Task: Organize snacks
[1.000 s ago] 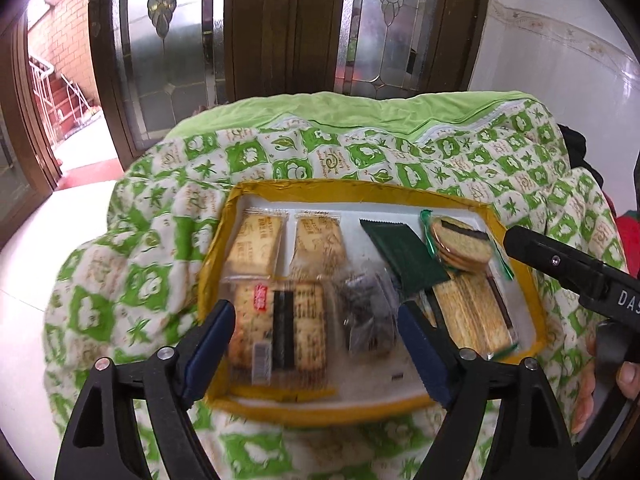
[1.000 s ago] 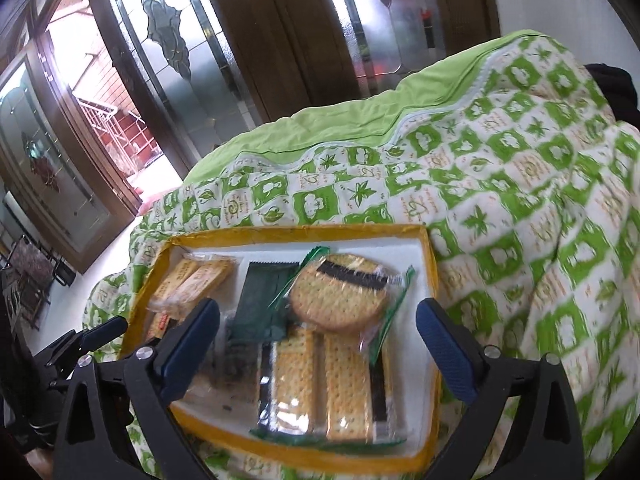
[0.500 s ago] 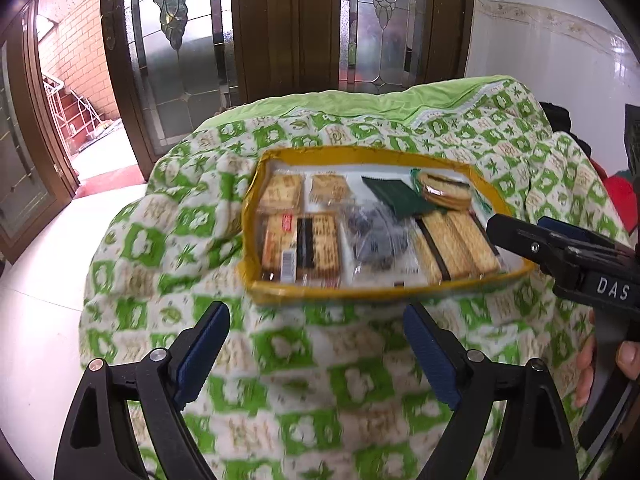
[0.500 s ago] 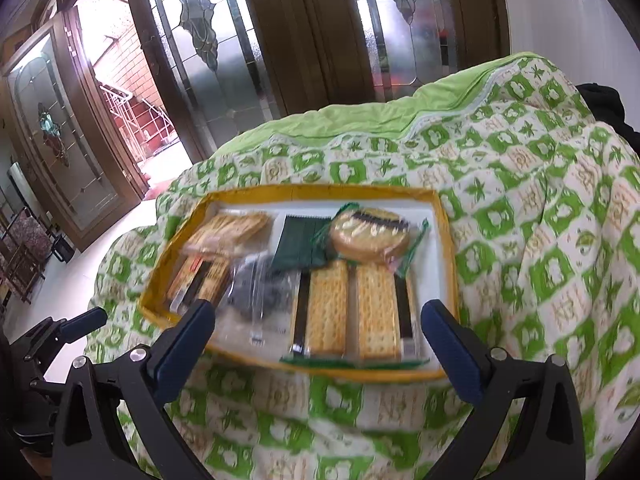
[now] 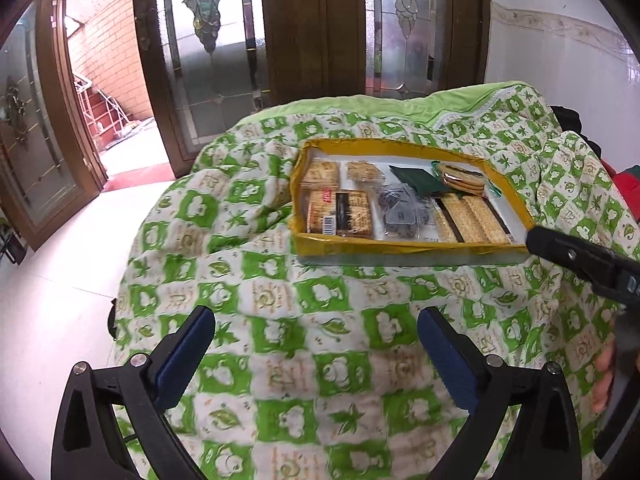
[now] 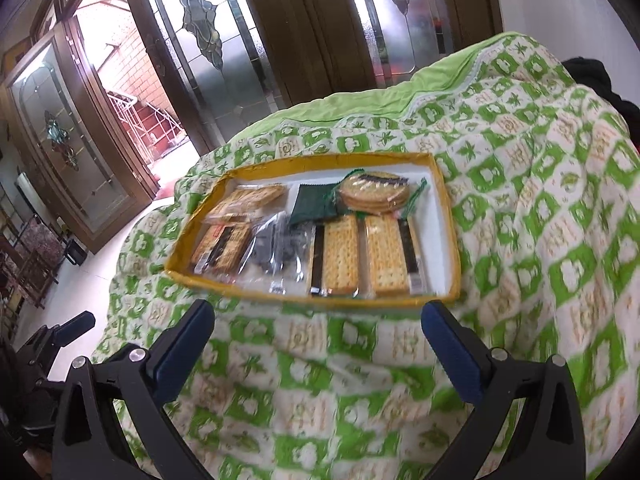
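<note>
A yellow-rimmed tray (image 5: 400,247) (image 6: 304,300) sits on a green and white patterned quilt (image 5: 320,320) (image 6: 540,240). It holds several wrapped snacks: square cracker packs (image 5: 340,214) (image 6: 344,256), round biscuits (image 5: 460,178) (image 6: 374,194), a dark green packet (image 5: 414,178) (image 6: 312,202) and a dark clear bag (image 5: 400,216) (image 6: 276,248). My left gripper (image 5: 316,344) is open and empty, well back from the tray. My right gripper (image 6: 320,340) is open and empty just before the tray's near rim; it also shows in the left wrist view (image 5: 580,264).
Wooden doors with leaded glass (image 5: 312,32) (image 6: 304,28) stand behind the quilt. An open doorway (image 5: 108,92) lies at the left over a white floor (image 5: 52,272). A white wall (image 5: 560,40) is at the right. Dark clothing (image 6: 600,80) lies at the quilt's right edge.
Both grippers have pulled back and away from the tray, which now looks smaller and farther off. Both stay open and empty. The snacks have not moved.
</note>
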{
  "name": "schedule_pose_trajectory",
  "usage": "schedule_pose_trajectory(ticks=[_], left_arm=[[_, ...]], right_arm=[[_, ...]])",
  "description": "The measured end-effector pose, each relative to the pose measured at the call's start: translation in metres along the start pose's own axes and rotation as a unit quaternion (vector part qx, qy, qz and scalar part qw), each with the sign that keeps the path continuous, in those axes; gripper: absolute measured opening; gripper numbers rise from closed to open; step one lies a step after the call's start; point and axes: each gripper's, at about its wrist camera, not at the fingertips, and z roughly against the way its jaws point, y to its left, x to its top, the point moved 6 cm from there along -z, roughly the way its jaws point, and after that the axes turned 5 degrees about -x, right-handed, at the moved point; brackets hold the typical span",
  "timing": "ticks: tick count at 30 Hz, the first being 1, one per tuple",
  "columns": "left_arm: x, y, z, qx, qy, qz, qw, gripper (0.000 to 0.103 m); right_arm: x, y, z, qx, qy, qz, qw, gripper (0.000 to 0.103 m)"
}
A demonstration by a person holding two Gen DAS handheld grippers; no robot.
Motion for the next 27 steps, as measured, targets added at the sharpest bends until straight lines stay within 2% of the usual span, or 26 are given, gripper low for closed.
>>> schedule_pose_trajectory(ticks=[5,10,15,27], left_arm=[[-0.005,0.003,0.013,0.025,-0.013,-0.013,0.9995,0.102],[-0.016,-0.006,0.018,0.005,-0.002,-0.03,0.9995,0.102],[-0.027,-0.014,0.026,0.003,0.0,-0.035,0.9994,0.102],[-0.036,-0.017,0.041,0.025,-0.006,-0.047,0.9986,0.102]], right_arm=[[-0.017,0.002,0.015,0.0,0.0,-0.002,1.0,0.103],[-0.03,0.004,0.03,-0.003,-0.011,-0.003,1.0,0.103],[-0.035,0.006,0.045,-0.016,-0.032,0.004,0.999,0.103],[-0.046,0.003,0.064,-0.03,-0.052,-0.003,0.998,0.103]])
